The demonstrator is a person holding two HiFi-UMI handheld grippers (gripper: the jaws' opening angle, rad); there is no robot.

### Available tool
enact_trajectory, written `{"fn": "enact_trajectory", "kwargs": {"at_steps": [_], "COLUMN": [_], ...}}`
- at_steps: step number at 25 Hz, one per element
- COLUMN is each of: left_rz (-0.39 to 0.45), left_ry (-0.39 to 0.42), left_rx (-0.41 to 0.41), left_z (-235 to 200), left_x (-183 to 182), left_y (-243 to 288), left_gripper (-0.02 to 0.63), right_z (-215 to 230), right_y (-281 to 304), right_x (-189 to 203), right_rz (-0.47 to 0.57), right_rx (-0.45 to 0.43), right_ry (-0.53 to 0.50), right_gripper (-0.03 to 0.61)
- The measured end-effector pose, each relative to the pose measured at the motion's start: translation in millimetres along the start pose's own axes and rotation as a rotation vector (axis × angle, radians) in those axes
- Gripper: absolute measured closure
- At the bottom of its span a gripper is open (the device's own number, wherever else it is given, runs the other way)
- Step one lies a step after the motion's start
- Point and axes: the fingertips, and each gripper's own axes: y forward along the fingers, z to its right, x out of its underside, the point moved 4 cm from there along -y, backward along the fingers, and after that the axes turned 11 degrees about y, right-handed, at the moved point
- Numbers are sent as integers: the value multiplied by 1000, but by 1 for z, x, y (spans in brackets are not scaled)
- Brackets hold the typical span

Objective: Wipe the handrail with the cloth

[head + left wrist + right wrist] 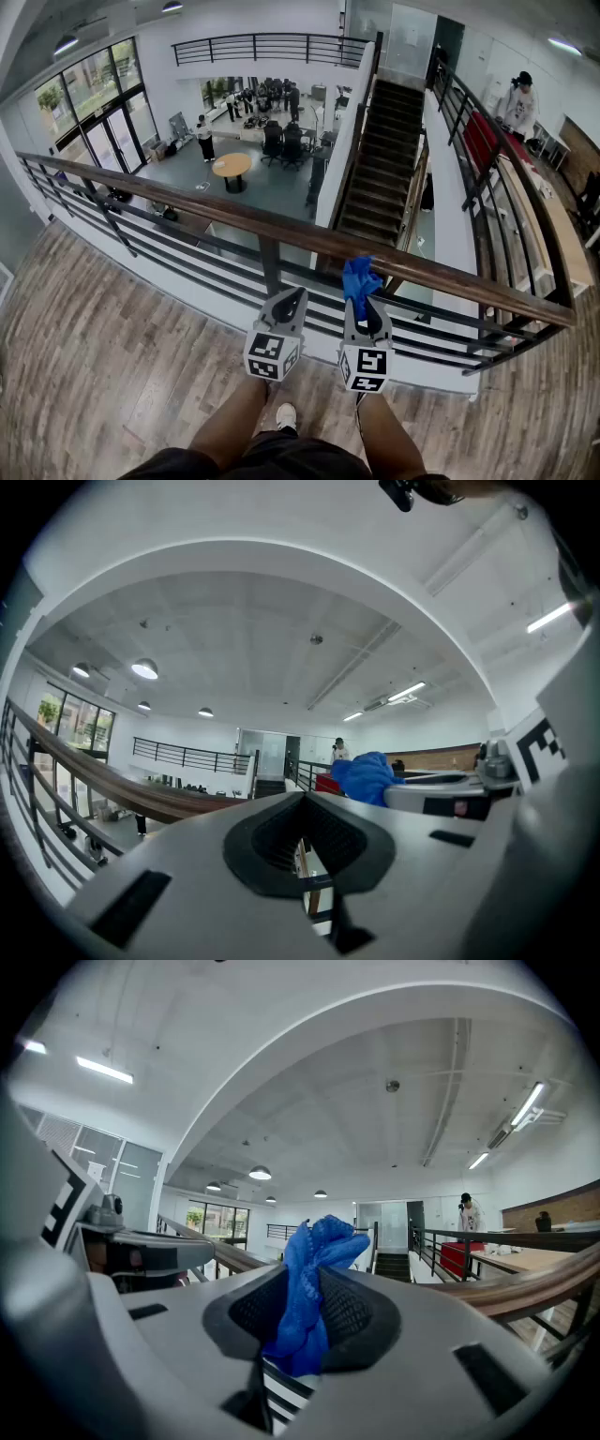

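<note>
Standing at a wooden handrail (187,202) that runs from far left to near right across the head view, above dark metal bars. Wood-plank floor (84,347) underfoot; the person's legs (230,427) and one white shoe (286,415) show at the near edge.

Left gripper (292,300): just on the near side of the rail, tip pointing at it. Its own view shows the jaws brought together with nothing between them. The rail sweeps past on the left of that view.

Right gripper (365,307): just beside the left one, to its right. Jaws clamped on a blue cloth (359,277), bunched between the pads and sticking out past the tips. From the head view the cloth overlaps the near face of the rail; whether it actually touches the wood is hard to say from this angle.

Beyond the rail, lower level: round table (232,167) to the left of a dark staircase (380,159). Far right, upper level: a person (517,103) stands by a long bench.
</note>
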Motion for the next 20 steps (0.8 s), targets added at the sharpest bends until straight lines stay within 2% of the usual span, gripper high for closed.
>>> {"fn": "enact_trajectory", "kwargs": {"at_steps": [6, 11, 20], "left_rz": [1, 0, -35], "left_ry": [-5, -18, -7], "left_rx": [-1, -22, -70], "left_z": [-75, -122, -194], "left_x": [5, -2, 5], "left_y": [46, 70, 105], "left_gripper": [609, 609, 609], "right_z": [-24, -53, -78], "right_y": [98, 172, 264], "right_x": [-11, -14, -1], "right_rz": [-16, -90, -209], "right_rx": [-22, -56, -12], "right_ry": [0, -17, -4], "right_gripper": [474, 474, 474]}}
